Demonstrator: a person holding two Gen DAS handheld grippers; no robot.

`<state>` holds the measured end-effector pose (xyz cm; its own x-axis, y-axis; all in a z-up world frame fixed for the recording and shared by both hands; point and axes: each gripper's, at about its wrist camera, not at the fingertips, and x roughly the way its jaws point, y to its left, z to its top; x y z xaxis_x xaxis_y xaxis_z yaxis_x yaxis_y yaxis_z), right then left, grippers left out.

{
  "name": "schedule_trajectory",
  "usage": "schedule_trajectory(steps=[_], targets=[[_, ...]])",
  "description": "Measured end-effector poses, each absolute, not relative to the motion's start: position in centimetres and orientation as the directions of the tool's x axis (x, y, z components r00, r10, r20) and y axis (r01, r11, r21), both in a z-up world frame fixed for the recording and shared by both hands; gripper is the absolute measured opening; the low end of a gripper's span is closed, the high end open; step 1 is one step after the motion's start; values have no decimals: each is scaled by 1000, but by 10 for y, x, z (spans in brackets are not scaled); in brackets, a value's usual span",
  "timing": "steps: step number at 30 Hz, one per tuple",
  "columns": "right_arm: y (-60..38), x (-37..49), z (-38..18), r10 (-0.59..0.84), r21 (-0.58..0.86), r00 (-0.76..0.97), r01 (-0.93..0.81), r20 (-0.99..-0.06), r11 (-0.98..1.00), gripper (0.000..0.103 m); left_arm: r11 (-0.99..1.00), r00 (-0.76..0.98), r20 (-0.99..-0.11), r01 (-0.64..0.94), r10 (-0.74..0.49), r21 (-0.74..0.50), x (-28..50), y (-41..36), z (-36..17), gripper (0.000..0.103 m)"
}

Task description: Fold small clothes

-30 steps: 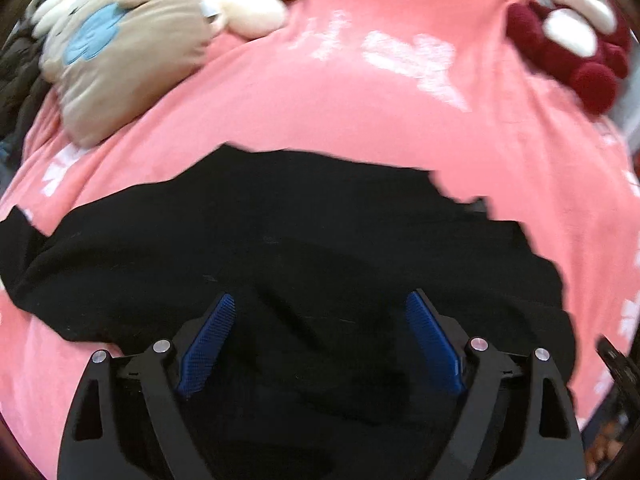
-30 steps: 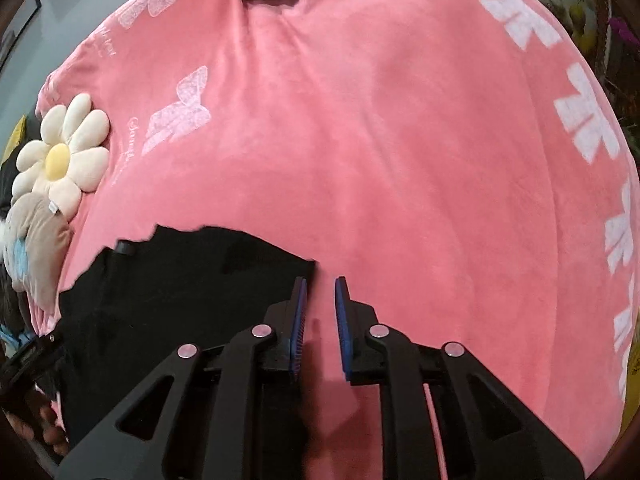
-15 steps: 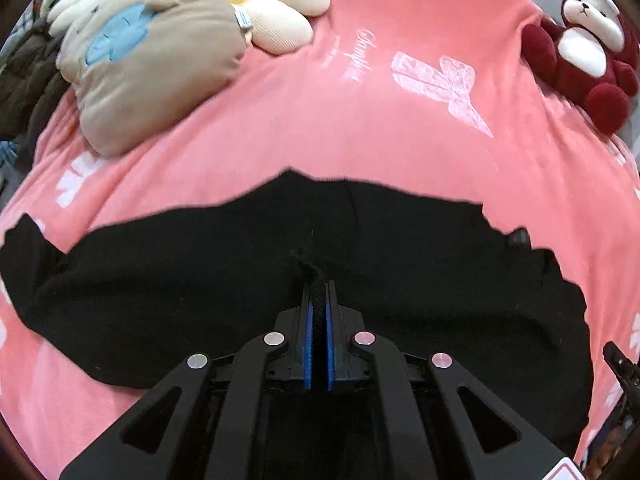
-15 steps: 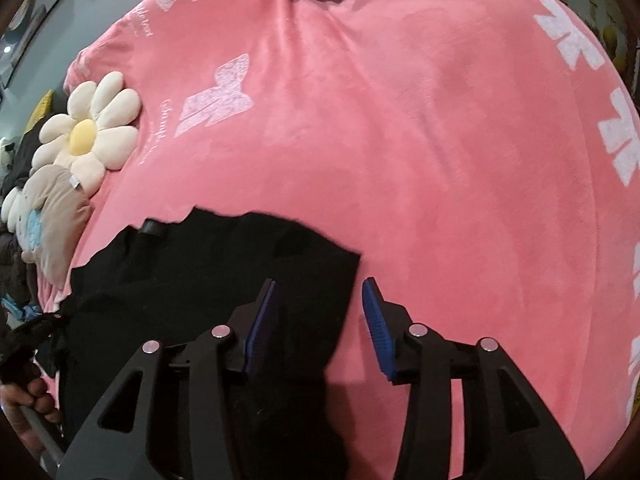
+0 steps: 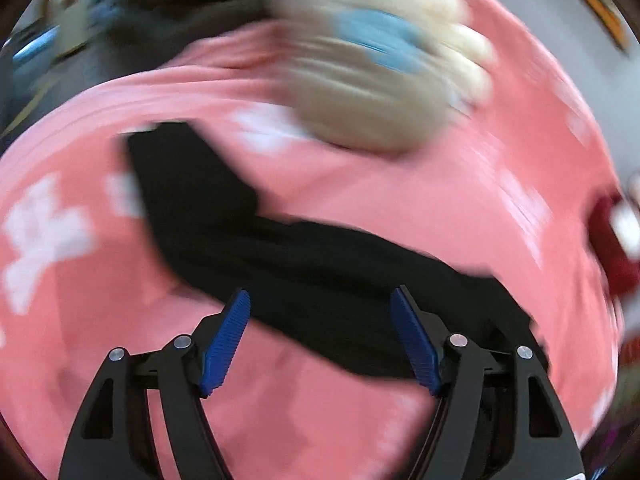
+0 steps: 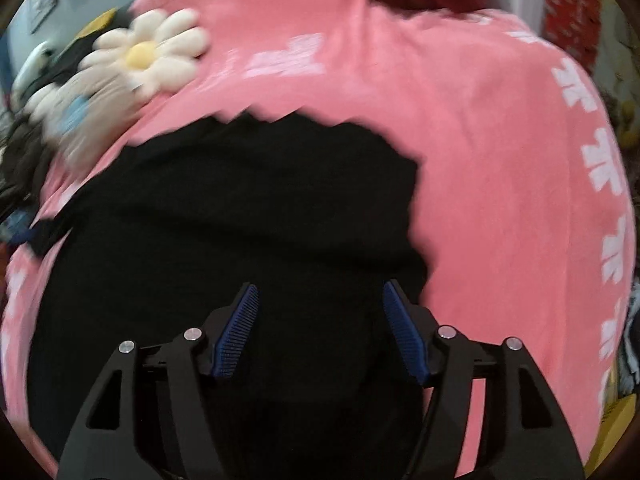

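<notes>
Covering the whole surface, the pink blanket (image 6: 500, 160) carries a black garment (image 6: 240, 208) spread flat across its near side, below a flower cushion (image 6: 150, 54) and a beige plush (image 5: 360, 92). Both the left gripper (image 5: 320, 320) and right gripper (image 6: 318, 312) hover over the dark cloth, jaws opening, pinching nothing

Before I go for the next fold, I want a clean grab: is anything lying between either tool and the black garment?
Nothing visible does. The left tool and the right tool, jaws opening, hang right over the black garment with only bare cloth between the fingers. The plush toys sit farther back on the pink blanket.
</notes>
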<state>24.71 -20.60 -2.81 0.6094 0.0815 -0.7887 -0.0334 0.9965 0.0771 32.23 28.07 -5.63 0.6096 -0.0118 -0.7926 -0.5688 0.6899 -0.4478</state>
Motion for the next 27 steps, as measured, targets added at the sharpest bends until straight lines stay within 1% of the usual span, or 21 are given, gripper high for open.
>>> schedule_trajectory(steps=[2, 5, 7, 8, 9, 10, 11, 12, 13, 14, 17, 19, 20, 22, 24, 25, 26, 27], targets=[[-191, 230, -33, 119, 104, 589, -61, -799, 993, 63, 617, 581, -813, -653, 36, -440, 313, 325, -69, 70], [-165, 218, -43, 107, 71, 545, -87, -832, 994, 63, 571, 554, -831, -701, 57, -428, 313, 363, -85, 70], [-154, 216, -49, 80, 42, 544, -82, -835, 996, 71, 550, 535, -843, -721, 57, -420, 318, 382, -97, 70], [-150, 215, -51, 67, 25, 546, -84, -835, 996, 78, 542, 535, -844, -719, 33, -434, 322, 389, -104, 69], [-146, 215, -53, 57, 13, 547, -84, -835, 996, 82, 539, 530, -848, -720, 22, -436, 325, 393, -107, 66], [-144, 216, -55, 50, 4, 548, -84, -835, 996, 85, 535, 518, -855, -731, 29, -424, 327, 395, -110, 52], [-143, 218, -58, 42, -5, 548, -84, -836, 996, 90, 562, 510, -860, -720, 33, -406, 333, 395, -110, 22], [-142, 220, -58, 37, -8, 549, -80, -835, 997, 93, 587, 511, -859, -704, 29, -400, 337, 393, -107, 5], [-145, 220, -58, 41, 0, 548, -74, -836, 997, 93, 617, 519, -854, -677, 12, -402, 345, 390, -101, 2], [-148, 221, -58, 52, 17, 544, -68, -838, 998, 94, 642, 540, -841, -651, 19, -404, 349, 385, -89, 2], [-149, 218, -59, 53, 19, 547, -67, -835, 998, 95, 786, 672, -740, -472, 27, -400, 362, 339, -24, 2], [-150, 218, -58, 56, 27, 549, -61, -834, 998, 95, 876, 746, -665, -296, -37, -381, 367, 286, 26, 2], [-152, 218, -57, 63, 38, 549, -57, -833, 998, 95, 901, 774, -628, -217, -77, -377, 369, 259, 47, 2], [-156, 219, -55, 81, 71, 544, -39, -835, 997, 94, 916, 813, -539, -17, -221, -402, 371, 186, 92, 2], [-166, 220, -49, 96, 109, 544, -9, -833, 994, 94, 897, 801, -496, 112, -336, -427, 372, 127, 113, 2], [-177, 220, -44, 94, 125, 546, 20, -832, 992, 94, 879, 772, -490, 181, -404, -440, 374, 90, 118, 3], [-185, 219, -41, 92, 136, 551, 40, -830, 990, 94, 867, 744, -497, 221, -446, -447, 375, 64, 117, 7], [-195, 218, -37, 83, 142, 558, 62, -826, 988, 94, 862, 699, -532, 258, -478, -436, 376, 25, 108, 11]])
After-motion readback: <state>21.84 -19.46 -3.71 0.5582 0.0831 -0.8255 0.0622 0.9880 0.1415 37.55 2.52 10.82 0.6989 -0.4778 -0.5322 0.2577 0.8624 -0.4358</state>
